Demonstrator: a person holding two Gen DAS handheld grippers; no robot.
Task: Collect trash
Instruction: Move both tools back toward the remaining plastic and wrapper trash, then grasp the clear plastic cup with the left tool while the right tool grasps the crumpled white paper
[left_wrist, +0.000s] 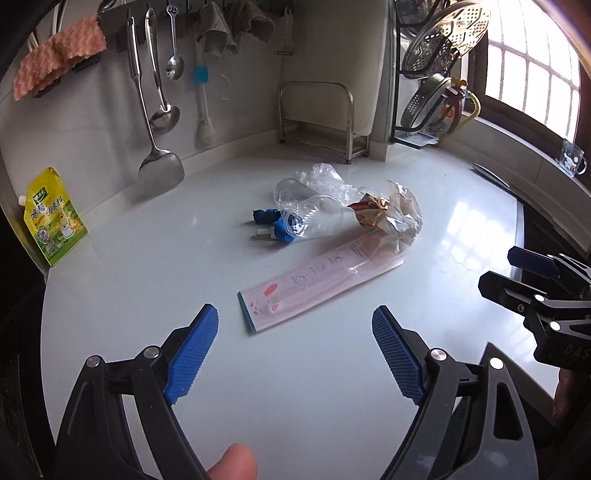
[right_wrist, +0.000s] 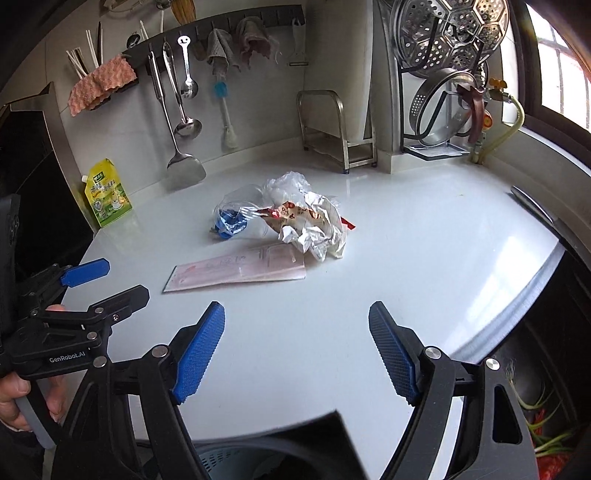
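clear bag (left_wrist: 400, 218) holds crumpled wrappers (left_wrist: 371, 210)

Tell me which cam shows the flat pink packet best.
Left wrist: the pink packet lies just ahead of the open left gripper, whole outline and printed face in view, far end touching the crumpled trash. Right wrist shows it too, but farther off, at a flatter angle, print harder to make out.
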